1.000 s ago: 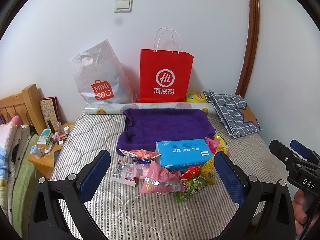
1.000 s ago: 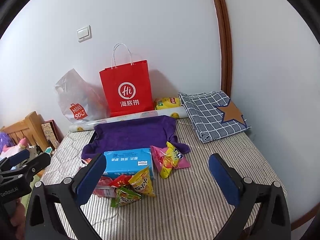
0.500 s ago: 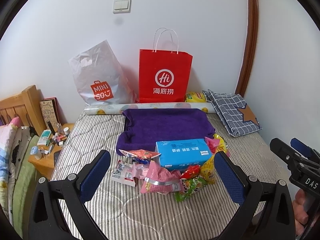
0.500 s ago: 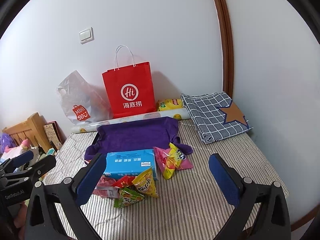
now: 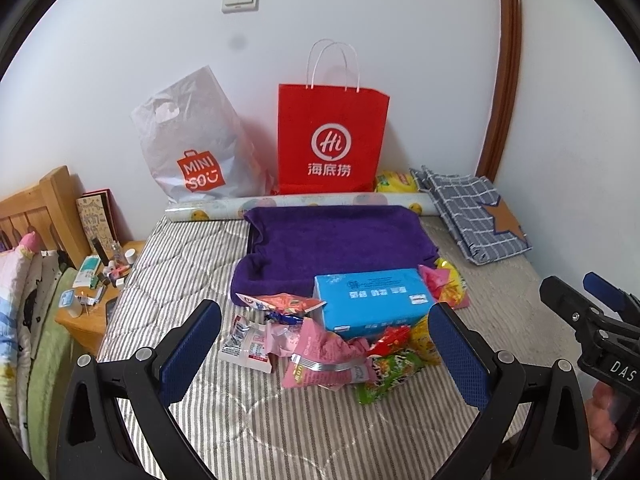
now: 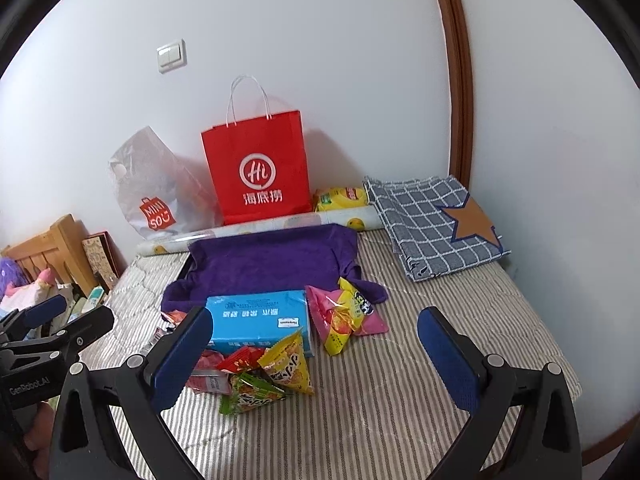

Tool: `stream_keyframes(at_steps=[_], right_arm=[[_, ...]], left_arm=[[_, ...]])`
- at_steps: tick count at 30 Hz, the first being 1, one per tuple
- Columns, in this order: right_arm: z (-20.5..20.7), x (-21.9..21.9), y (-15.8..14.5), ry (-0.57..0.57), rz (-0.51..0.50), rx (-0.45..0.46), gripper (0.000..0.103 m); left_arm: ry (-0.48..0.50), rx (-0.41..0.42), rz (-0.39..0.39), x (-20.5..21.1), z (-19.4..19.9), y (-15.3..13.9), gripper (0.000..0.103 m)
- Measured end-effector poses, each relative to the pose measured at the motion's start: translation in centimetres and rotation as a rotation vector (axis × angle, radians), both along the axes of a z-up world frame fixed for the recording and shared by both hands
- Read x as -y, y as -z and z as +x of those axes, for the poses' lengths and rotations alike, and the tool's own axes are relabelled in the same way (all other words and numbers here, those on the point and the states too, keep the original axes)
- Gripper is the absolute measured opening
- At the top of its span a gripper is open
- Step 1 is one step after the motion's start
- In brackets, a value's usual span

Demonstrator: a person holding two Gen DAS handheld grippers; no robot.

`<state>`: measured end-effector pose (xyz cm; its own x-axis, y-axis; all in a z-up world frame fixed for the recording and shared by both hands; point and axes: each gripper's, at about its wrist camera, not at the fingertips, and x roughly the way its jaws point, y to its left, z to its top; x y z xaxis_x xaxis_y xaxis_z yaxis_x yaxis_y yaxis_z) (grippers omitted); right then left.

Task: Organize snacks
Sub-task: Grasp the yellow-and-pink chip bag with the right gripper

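Note:
A pile of snack packets lies on the striped bed around a blue box (image 5: 370,300) (image 6: 260,320): a pink packet (image 5: 320,364), a green packet (image 5: 390,374) (image 6: 248,396), a yellow packet (image 6: 290,364), and a pink and yellow packet (image 6: 344,316). Behind them a purple towel (image 5: 340,240) (image 6: 272,260) covers a tray. My left gripper (image 5: 324,344) is open and empty, held above the near side of the pile. My right gripper (image 6: 316,344) is open and empty, to the right of the pile.
A red paper bag (image 5: 332,140) and a white plastic bag (image 5: 192,144) stand against the wall behind a paper roll (image 5: 300,204). A checked cloth (image 5: 476,216) lies at the back right. A cluttered wooden nightstand (image 5: 96,292) stands left of the bed.
Both grippers have drifted only slightly; the right view has shifted a little so the scene sits further right. Nothing on the bed has moved.

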<state>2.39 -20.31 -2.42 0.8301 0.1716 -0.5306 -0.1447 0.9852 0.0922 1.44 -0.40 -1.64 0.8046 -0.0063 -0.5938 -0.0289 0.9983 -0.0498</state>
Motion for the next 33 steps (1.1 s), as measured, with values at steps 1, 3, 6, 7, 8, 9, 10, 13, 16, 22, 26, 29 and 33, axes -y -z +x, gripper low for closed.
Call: stream_keyframes(at_steps=[1,3,6,7,8,9,10,13,16,22,26,29,33], right_arm=[[0.3,0.0,0.3,0.002,-0.005,-0.008,0.103],[1.1,0.2,1.2,0.014,-0.02,-0.024,0.103],[2.2,0.7,2.4,0.021,-0.026,-0.05,0.103],[2.7,0.9,2.8,0.025,-0.027,-0.059,0.103],[3.1,1.2,3.4,0.031,-0.029,-0.07,0.103],[3.6,1.5,4.0,0.034,-0.025,-0.08,0.103],[4.0,1.8,4.6,0.036,-0.022,-0.089,0.103],[5.2,2.6,6.5,0.028,0.002,-0.13,0.103],[7.0,3.0,8.4,0.046,0.005,-0.162,0.098],[10.3,3.3,10.4,0.016,0.023,-0.193,0.09],[13.4,3.1,11.8,-0.005,0.002,-0.219,0.082],[14.9,3.1,12.6,-0.035,0.009,-0.232,0.077],[16.3,2.9,13.3,-0.087,0.021,-0.25,0.077]], left_arm=[[-0.002,-0.009,0.004,0.0,0.3,0.4,0.102],[0.004,-0.038,0.008,0.0,1.3,1.3,0.102],[-0.006,-0.083,0.023,-0.2,2.7,2.8,0.102],[-0.011,-0.088,0.027,-0.4,3.1,3.3,0.102],[-0.012,-0.089,0.033,-0.5,3.4,3.7,0.102],[-0.016,-0.088,0.044,-0.7,3.6,4.1,0.102],[-0.026,-0.09,0.06,-1.0,4.1,4.7,0.102],[-0.041,-0.106,0.059,-2.0,5.0,5.9,0.102],[-0.034,-0.124,0.032,-3.3,6.0,7.0,0.1],[-0.039,-0.145,0.026,-5.1,7.3,8.3,0.099],[-0.042,-0.172,0.001,-6.5,8.4,9.1,0.098],[-0.061,-0.198,-0.021,-7.8,9.0,9.6,0.098],[-0.09,-0.17,0.014,-9.0,9.0,9.8,0.098]])
